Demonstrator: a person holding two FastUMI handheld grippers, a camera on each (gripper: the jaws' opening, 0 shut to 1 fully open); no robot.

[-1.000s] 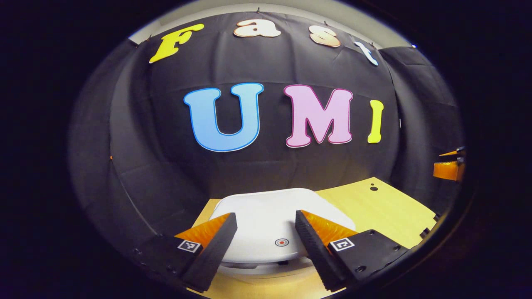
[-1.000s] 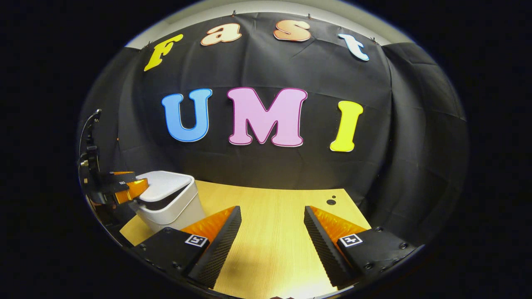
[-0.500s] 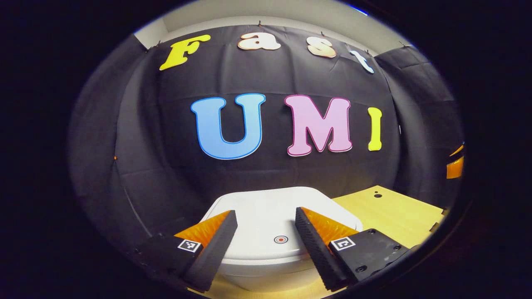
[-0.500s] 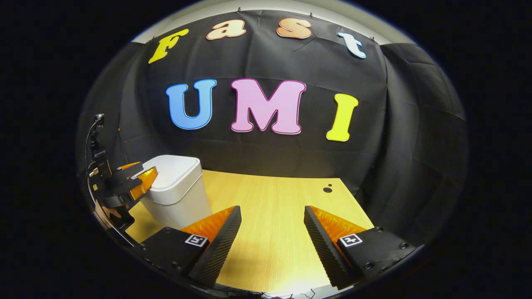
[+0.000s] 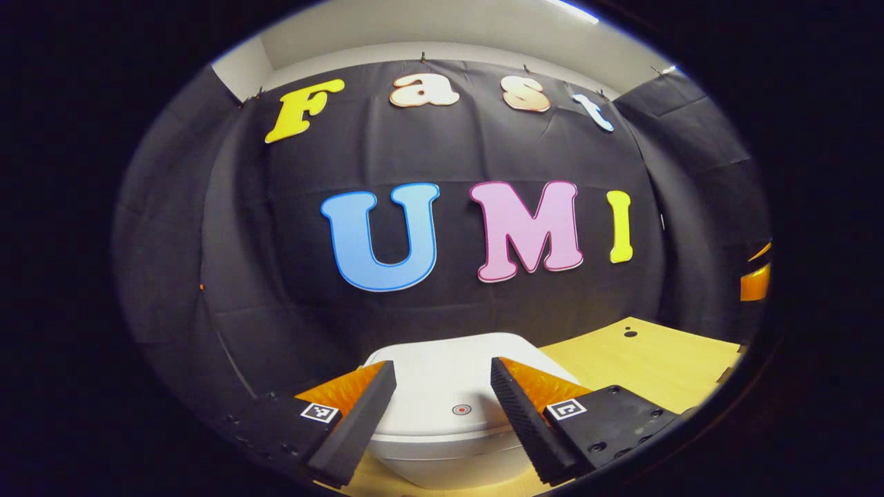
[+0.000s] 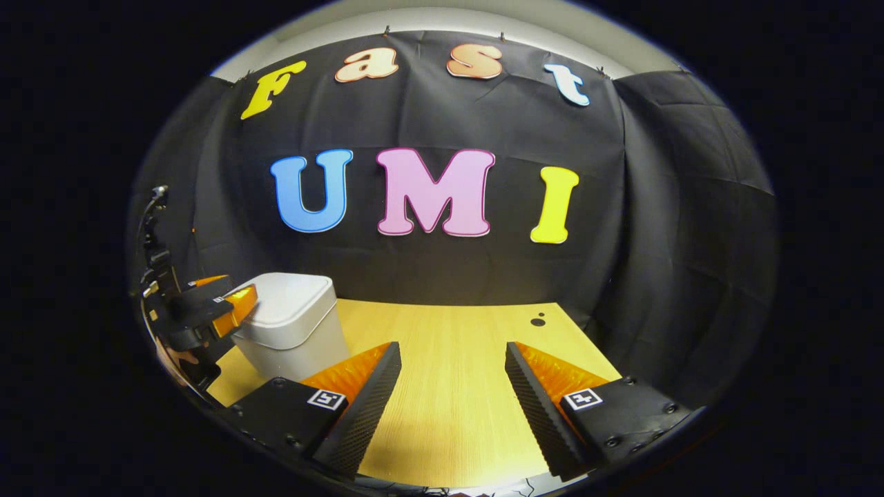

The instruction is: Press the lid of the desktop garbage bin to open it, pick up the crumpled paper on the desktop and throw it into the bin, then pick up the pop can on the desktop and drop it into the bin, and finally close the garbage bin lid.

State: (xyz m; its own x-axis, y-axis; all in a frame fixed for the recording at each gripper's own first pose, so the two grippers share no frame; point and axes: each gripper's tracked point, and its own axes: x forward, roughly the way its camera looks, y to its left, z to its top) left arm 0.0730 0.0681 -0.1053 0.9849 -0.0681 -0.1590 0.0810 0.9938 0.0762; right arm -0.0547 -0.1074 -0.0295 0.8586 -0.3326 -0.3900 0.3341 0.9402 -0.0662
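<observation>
White plastic garbage bin point(image 5: 449, 442) with rounded corners sits at the left end of the pale wooden bench point(image 6: 449, 386), close to the black cloth wall point(image 6: 677, 228). Its flat white lid point(image 5: 442, 386) lies down flush on the body, closed, with a small red-ringed round button mark point(image 5: 461, 409) near the front edge. In the left gripper view the left gripper point(image 5: 442, 404) hangs just above and in front of the lid, fingers released and spread wide, nothing between them; the button mark shows in the gap between the fingers, nearer the right one. Cannot tell from that view if any finger touches the lid. In the right gripper view the same bin point(image 6: 293, 338) stands upright at far left with the left gripper point(image 6: 231, 307) at its near-left top edge, fingertips over or against the lid rim, contact unclear; part of a hand point(image 6: 176, 355) holds it from below. The right gripper point(image 6: 452, 373) hovers over bare bench, well apart from the bin, fingers spread open and gripping nothing. A small dark hole point(image 6: 537, 322) sits in the bench near its far right corner, also seen in the left gripper view point(image 5: 630, 333). An orange piece of the right gripper shows at the far right edge of the left gripper view point(image 5: 754, 281).
</observation>
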